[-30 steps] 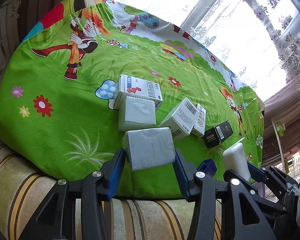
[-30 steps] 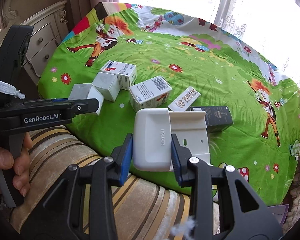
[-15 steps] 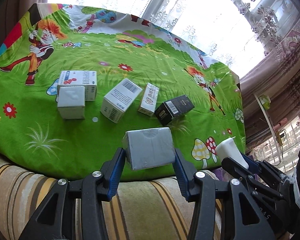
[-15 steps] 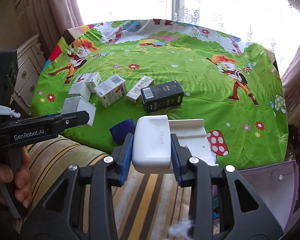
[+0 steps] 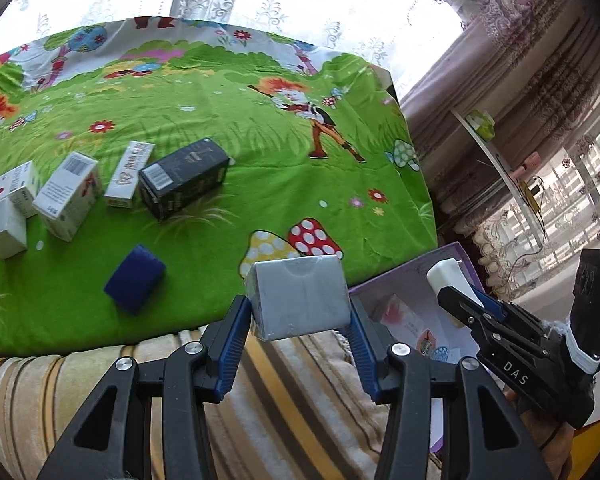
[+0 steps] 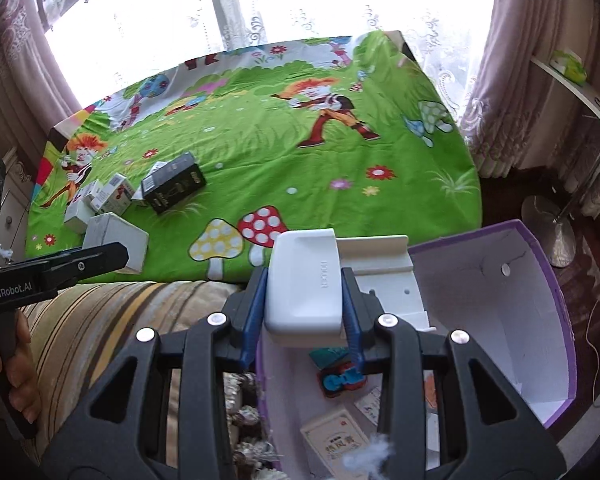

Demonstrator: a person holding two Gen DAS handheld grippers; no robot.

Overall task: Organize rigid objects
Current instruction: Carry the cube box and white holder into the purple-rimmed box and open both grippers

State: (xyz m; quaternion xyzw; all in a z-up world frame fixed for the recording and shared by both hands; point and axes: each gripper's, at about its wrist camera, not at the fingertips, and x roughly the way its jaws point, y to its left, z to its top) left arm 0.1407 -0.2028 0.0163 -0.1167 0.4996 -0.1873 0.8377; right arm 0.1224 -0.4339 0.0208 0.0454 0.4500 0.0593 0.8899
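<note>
Right gripper (image 6: 303,296) is clamped on the white plastic holder (image 6: 305,280), hanging over the near rim of the purple box (image 6: 540,280), with small cartons (image 6: 332,436) lying inside it. Left gripper (image 5: 298,312) pinches a grey wrapped box (image 5: 300,300) above the striped couch (image 5: 260,400). Out at 10 o'clock on the green cartoon cloth (image 5: 260,168) sits a blue block (image 5: 134,278); further on, a black box (image 5: 184,178) and 4 white cartons (image 5: 66,196).
</note>
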